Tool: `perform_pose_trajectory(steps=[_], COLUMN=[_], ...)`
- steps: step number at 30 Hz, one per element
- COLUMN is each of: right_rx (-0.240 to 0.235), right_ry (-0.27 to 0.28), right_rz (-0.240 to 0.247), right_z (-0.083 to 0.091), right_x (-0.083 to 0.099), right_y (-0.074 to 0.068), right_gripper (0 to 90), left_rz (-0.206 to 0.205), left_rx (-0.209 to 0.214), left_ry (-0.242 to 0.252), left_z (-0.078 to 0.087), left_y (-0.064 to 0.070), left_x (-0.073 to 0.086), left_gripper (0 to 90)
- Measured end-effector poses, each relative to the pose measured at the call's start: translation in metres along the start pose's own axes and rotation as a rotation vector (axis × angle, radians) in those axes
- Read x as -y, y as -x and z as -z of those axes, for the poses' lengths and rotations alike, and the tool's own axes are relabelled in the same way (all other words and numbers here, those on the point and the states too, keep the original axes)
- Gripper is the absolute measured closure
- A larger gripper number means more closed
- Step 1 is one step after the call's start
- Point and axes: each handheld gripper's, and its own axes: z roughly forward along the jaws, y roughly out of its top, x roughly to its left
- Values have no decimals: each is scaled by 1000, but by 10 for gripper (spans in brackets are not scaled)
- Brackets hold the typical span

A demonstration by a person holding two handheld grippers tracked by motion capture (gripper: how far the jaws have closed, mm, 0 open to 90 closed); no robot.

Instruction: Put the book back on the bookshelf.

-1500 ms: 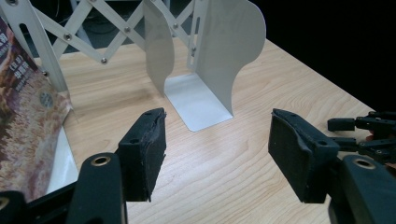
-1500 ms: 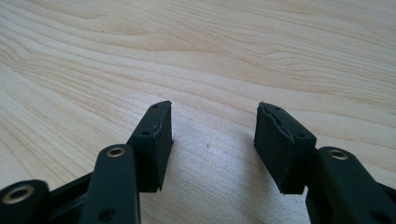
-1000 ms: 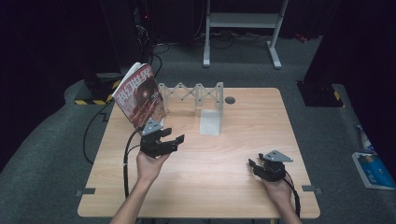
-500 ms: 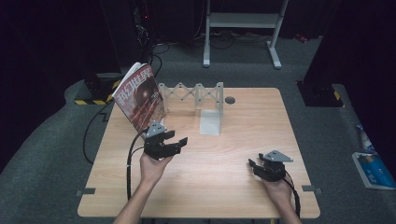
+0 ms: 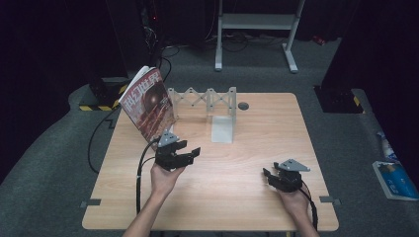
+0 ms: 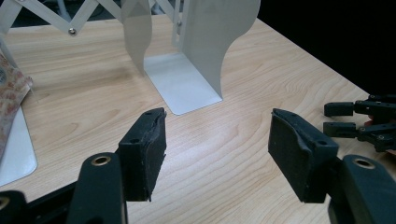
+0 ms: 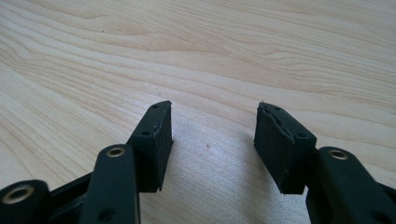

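magazine (image 5: 148, 104) stood tilted at far left in expanding rack (image 5: 206, 100) | light, floppy, glossy; pinch near spine | left gripper (image 5: 187, 153) released just beside it | right gripper (image 5: 269, 176) released, near right

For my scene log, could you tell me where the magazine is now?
In the high view the magazine stands tilted at the table's back left, against the expanding bookend rack, just beyond the open left gripper.
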Motion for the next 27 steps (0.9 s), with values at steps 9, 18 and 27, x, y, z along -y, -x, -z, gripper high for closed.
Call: perform_pose_trajectory(steps=[9, 18, 27], right_rx=[0, 0, 1], right_ry=[0, 0, 2], right_rz=[0, 0, 2], right_z=[0, 0, 0], right_x=[0, 0, 0], right_y=[0, 0, 0], right_gripper=[464, 461, 460], left_rz=[7, 13, 21], left_rx=[-8, -15, -8], left_ry=[-12, -22, -38], left_z=[-6, -12, -17], left_y=[-1, -2, -2], left_x=[6, 11, 15], left_gripper=[370, 371, 373])
